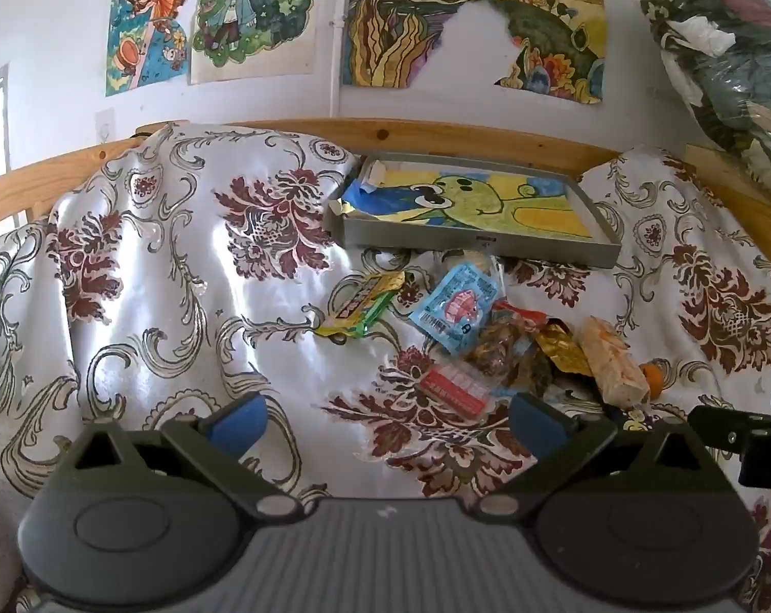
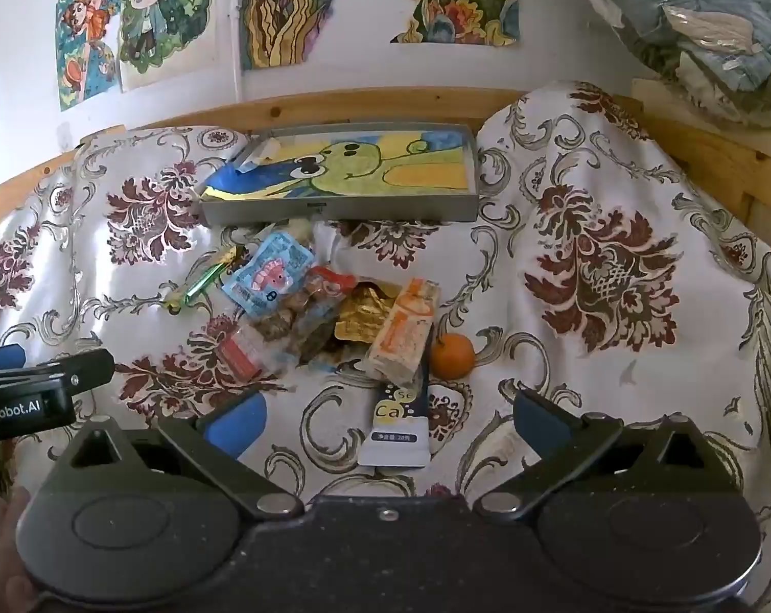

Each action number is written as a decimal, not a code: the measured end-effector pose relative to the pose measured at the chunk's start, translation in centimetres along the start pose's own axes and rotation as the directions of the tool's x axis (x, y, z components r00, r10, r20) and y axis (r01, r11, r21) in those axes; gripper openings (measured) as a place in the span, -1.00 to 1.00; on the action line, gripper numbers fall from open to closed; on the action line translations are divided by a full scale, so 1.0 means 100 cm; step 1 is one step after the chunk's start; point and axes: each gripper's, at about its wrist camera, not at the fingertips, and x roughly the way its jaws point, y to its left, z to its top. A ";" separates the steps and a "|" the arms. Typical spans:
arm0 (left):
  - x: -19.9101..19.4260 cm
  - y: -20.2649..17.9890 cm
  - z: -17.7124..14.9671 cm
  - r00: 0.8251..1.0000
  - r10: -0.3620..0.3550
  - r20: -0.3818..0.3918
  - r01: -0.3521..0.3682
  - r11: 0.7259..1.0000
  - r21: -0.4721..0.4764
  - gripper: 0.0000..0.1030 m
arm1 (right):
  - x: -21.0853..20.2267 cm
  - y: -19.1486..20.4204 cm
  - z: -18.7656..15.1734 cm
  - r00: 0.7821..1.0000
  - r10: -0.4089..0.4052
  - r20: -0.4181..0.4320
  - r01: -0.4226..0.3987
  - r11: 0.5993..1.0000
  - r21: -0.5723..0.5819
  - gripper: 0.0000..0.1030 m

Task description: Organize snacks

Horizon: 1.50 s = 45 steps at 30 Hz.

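A: On a floral bedspread (image 2: 589, 204), both tools hover with fingers spread wide, gripping nothing: left gripper (image 1: 385, 421), right gripper (image 2: 388, 419).

B: And the snacks?

A: A heap of packets (image 2: 313, 316) lies just ahead of both, at 12 o'clock of the right tool. A blue packet (image 2: 267, 276) tops the pile; an orange-and-white bar (image 2: 403, 332) sits at its 3 o'clock side, touching a small orange fruit (image 2: 452, 355).

B: The tray?

A: A grey tray (image 2: 344, 214) (lined with a cartoon drawing) rests beyond the heap, against the wooden headboard (image 2: 359, 102).
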 end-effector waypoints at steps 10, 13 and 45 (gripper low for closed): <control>0.000 -0.001 -0.002 1.000 0.003 0.000 -0.003 1.000 0.000 0.99 | 0.001 -0.001 -0.001 1.000 -0.001 -0.006 0.001 1.000 0.000 0.99; 0.001 0.001 -0.002 1.000 0.003 -0.002 -0.003 1.000 0.001 0.99 | 0.002 -0.001 0.000 1.000 -0.001 -0.005 0.001 1.000 0.000 0.99; 0.000 0.001 -0.002 1.000 0.003 0.000 -0.003 1.000 0.001 0.99 | 0.000 0.001 -0.001 1.000 -0.003 -0.010 0.003 1.000 0.000 0.99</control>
